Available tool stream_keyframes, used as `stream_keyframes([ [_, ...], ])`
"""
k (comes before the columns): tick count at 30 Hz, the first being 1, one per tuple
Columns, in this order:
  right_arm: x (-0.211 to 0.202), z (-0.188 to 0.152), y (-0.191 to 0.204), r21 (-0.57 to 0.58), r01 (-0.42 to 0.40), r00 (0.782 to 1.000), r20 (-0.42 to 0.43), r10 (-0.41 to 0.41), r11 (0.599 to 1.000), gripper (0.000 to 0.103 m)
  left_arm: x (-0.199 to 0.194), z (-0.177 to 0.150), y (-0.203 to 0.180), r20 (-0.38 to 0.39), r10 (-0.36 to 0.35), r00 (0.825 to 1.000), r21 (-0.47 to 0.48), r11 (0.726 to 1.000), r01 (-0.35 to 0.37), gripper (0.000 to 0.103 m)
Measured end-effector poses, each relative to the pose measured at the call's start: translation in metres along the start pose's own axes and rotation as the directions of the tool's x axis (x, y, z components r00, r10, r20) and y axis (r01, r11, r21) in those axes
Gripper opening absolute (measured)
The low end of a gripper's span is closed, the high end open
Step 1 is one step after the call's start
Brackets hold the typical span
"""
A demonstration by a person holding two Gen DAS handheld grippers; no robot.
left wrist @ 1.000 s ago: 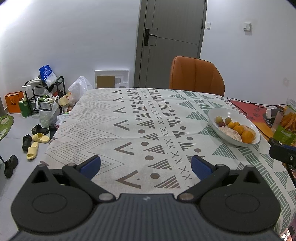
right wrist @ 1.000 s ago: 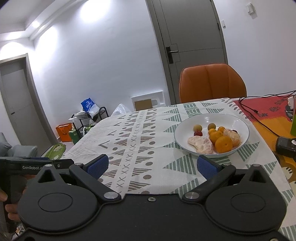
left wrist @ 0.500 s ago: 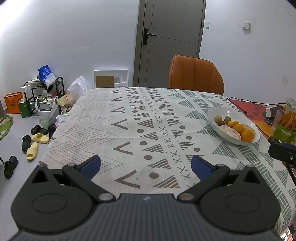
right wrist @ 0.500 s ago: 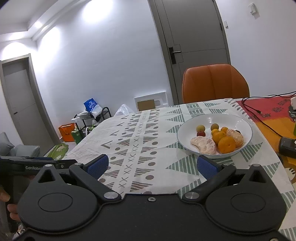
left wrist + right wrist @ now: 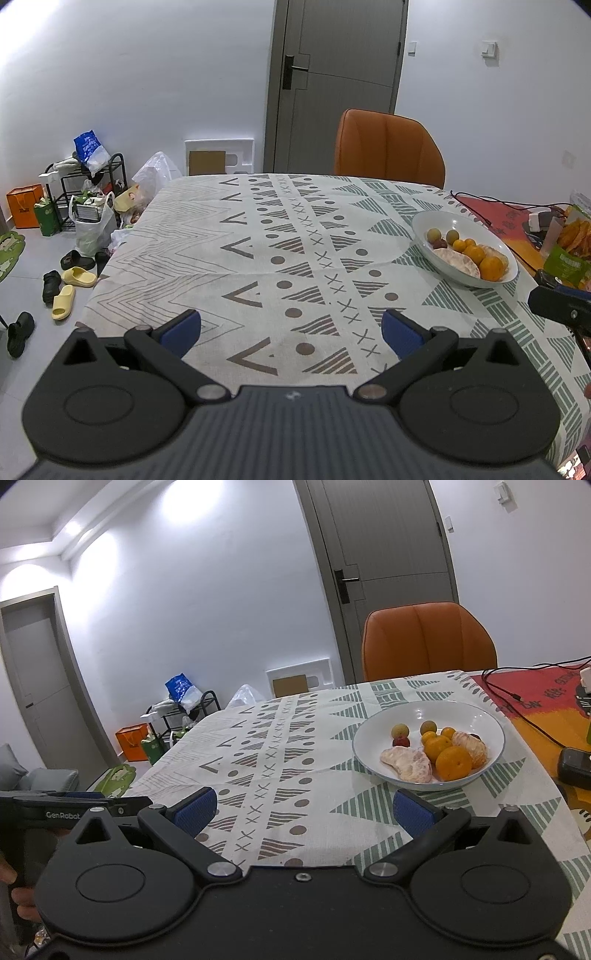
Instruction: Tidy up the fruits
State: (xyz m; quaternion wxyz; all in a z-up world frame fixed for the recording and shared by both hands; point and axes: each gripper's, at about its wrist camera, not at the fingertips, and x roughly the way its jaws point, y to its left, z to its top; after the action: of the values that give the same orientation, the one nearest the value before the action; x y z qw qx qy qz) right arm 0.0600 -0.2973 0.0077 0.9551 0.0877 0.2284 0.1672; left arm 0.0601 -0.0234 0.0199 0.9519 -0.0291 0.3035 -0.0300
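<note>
- Right wrist view: the right tool [image 5: 301, 808] hovers low over the patterned counter [image 5: 258, 746], spread wide and empty
- The left tool [image 5: 290, 328] is equally wide, holding nothing
- The white bowl [image 5: 487, 720] of fruits [image 5: 453, 762] lies just ahead and slightly right of the right tool, well off to the left tool's right, so the right hand is nearer
</note>
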Motion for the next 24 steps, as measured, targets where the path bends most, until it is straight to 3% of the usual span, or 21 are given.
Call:
stream_keyframes([
  [24, -0.0012, 0.0001, -0.0016, 0.006, 0.010, 1.000, 0.001, -0.010, 1.000, 0.103, 0.0018, -0.0016, -0.0036, -0.007, -0.010, 1.000, 0.003, 1.000, 0.010, 0.103],
])
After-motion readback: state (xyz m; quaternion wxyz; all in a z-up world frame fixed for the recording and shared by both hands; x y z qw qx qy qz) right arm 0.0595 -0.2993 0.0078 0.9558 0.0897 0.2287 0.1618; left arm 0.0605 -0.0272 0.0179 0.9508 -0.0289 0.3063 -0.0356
